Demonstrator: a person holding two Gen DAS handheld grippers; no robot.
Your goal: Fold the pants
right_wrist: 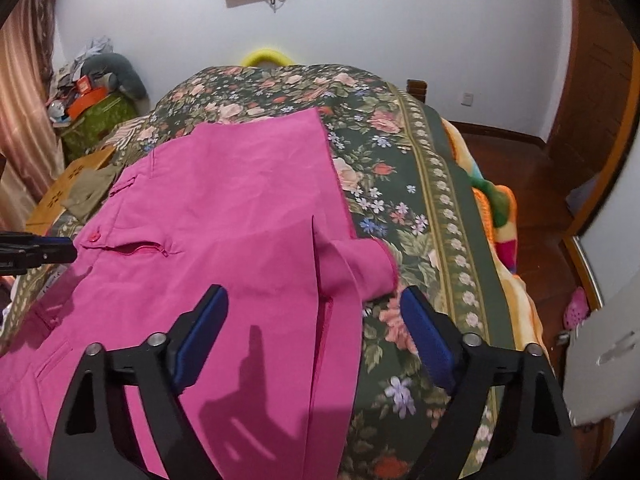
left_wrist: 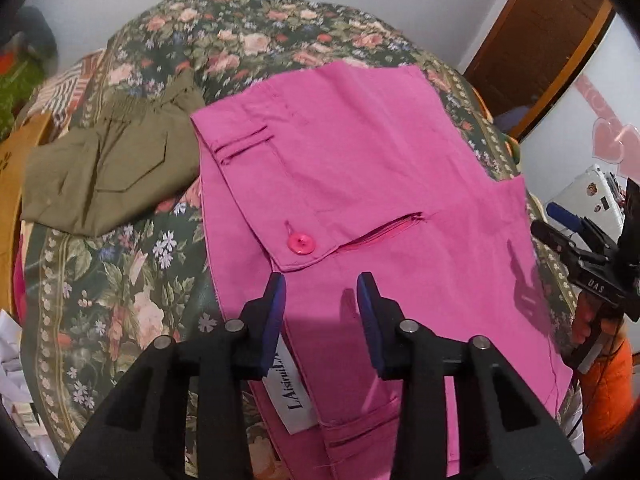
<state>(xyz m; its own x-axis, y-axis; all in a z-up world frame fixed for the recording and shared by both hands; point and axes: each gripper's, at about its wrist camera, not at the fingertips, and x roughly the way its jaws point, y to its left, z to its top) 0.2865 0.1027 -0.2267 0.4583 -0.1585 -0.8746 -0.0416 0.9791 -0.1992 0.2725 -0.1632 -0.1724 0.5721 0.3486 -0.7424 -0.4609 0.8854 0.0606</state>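
Pink pants (left_wrist: 360,184) lie folded on a floral bedspread (left_wrist: 120,280), with a pink button (left_wrist: 301,243), a slit pocket and a white label (left_wrist: 294,392) showing near me. My left gripper (left_wrist: 322,284) is open and empty, hovering over the waist end. In the right wrist view the pants (right_wrist: 224,216) fill the left half, with a small fabric flap (right_wrist: 360,264) sticking out at the right edge. My right gripper (right_wrist: 314,300) is wide open and empty, above that edge. It also shows in the left wrist view (left_wrist: 560,236) at the far right.
Folded olive pants (left_wrist: 108,176) lie on the bed to the left of the pink ones. A cardboard box (right_wrist: 68,188) sits at the bed's left edge. A colourful blanket (right_wrist: 496,216) hangs off the right side over a wooden floor (right_wrist: 540,280). Clutter is piled in the far left corner.
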